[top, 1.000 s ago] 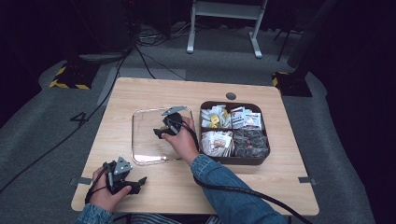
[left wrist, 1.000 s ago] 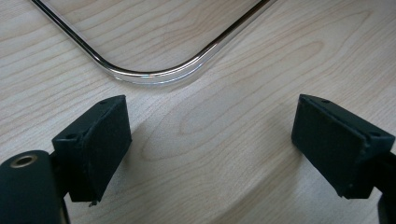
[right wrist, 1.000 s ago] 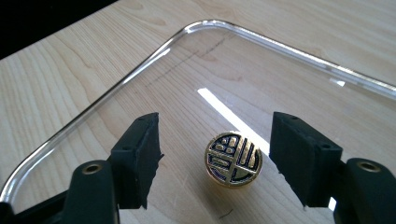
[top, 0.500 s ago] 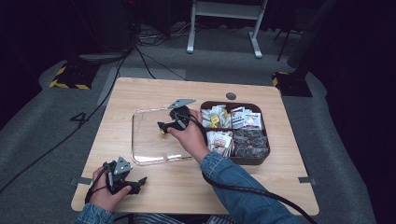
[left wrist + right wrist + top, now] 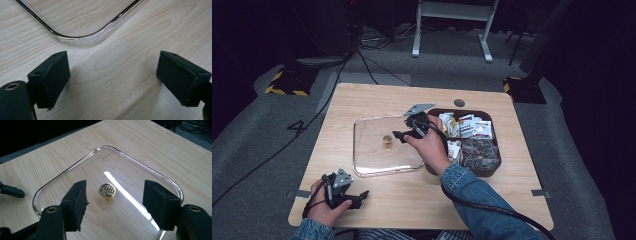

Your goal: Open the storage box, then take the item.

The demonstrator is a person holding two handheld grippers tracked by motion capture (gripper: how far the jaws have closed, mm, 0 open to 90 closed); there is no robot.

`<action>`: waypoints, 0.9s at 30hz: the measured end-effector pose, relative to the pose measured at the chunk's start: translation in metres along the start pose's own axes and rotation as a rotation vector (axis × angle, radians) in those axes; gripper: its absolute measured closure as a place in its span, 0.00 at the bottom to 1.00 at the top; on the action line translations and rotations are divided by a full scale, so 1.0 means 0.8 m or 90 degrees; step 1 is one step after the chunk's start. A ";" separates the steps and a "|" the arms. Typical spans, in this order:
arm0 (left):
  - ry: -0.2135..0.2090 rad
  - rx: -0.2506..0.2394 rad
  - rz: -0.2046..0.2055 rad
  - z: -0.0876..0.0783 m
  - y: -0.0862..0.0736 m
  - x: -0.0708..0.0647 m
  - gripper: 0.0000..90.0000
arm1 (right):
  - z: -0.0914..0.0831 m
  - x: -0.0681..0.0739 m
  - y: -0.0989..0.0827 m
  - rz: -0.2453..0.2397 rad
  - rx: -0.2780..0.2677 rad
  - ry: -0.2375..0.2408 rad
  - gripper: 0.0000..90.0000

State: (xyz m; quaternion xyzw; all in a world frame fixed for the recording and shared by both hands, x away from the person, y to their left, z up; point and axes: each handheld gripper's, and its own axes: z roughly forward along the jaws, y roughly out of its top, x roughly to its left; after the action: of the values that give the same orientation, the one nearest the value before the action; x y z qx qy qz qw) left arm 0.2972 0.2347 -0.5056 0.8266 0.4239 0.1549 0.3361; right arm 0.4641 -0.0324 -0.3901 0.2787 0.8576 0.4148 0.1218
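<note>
A clear glass lid (image 5: 377, 156) with a metal rim lies flat on the wooden table (image 5: 412, 100); a small gold knob (image 5: 387, 139) stands at its centre. My right gripper (image 5: 401, 136) hovers over the lid's right part, just right of the knob. In the right gripper view that gripper (image 5: 115, 195) is open and the knob (image 5: 107, 190) shows below, between the jaws but apart from them. Its jaws have just been closing a little on nothing. My left gripper (image 5: 360, 197) rests open at the table's front left, and in its own view (image 5: 113, 75) faces a corner of the lid's rim (image 5: 82, 38).
A dark tray (image 5: 489, 171) with compartments of wrapped packets (image 5: 467, 127) stands just right of the lid, beside my right hand. A small dark round spot (image 5: 459, 103) marks the table behind it. Cables trail off both grippers.
My right gripper has risen from the knob and drifted right, so the knob is now uncovered. The left gripper and the lid have stayed put.
</note>
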 end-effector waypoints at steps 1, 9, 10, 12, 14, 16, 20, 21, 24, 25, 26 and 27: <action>0.000 0.000 0.000 0.000 0.000 0.000 0.13 | -0.004 -0.002 -0.001 0.001 -0.001 0.000 0.40; 0.000 -0.001 -0.001 0.000 0.000 0.000 0.13 | -0.043 -0.022 -0.014 0.013 -0.017 -0.015 0.39; 0.002 -0.001 0.000 0.001 0.001 0.000 0.13 | -0.048 -0.024 -0.015 0.014 -0.018 -0.017 0.39; 0.003 -0.001 -0.001 0.002 0.002 0.000 0.13 | -0.057 -0.028 -0.019 0.018 -0.021 -0.021 0.38; 0.003 0.002 -0.001 0.002 0.003 0.001 0.13 | -0.061 -0.030 -0.022 0.018 -0.022 -0.022 0.38; 0.003 0.002 -0.003 0.004 0.005 0.001 0.13 | -0.073 -0.034 -0.028 0.022 -0.021 -0.024 0.38; 0.005 0.002 -0.004 0.005 0.006 0.001 0.13 | -0.086 -0.039 -0.037 0.026 -0.017 -0.022 0.38; 0.005 0.002 -0.004 0.005 0.006 0.001 0.13 | -0.086 -0.039 -0.037 0.026 -0.017 -0.022 0.38; 0.005 0.002 -0.003 0.005 0.006 0.001 0.13 | -0.096 -0.043 -0.046 0.029 -0.010 -0.025 0.38; 0.004 0.002 -0.004 0.005 0.006 0.001 0.13 | -0.100 -0.046 -0.051 0.032 -0.006 -0.025 0.38; 0.005 0.002 -0.003 0.005 0.006 0.001 0.13 | -0.103 -0.048 -0.055 0.033 -0.005 -0.026 0.38; 0.005 0.002 -0.003 0.005 0.006 0.001 0.13 | -0.105 -0.050 -0.058 0.035 -0.003 -0.027 0.38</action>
State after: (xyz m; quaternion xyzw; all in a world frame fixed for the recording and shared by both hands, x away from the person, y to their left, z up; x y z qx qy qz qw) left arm 0.3024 0.2317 -0.5055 0.8256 0.4275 0.1563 0.3333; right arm 0.4422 -0.1324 -0.3746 0.3107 0.8456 0.4143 0.1294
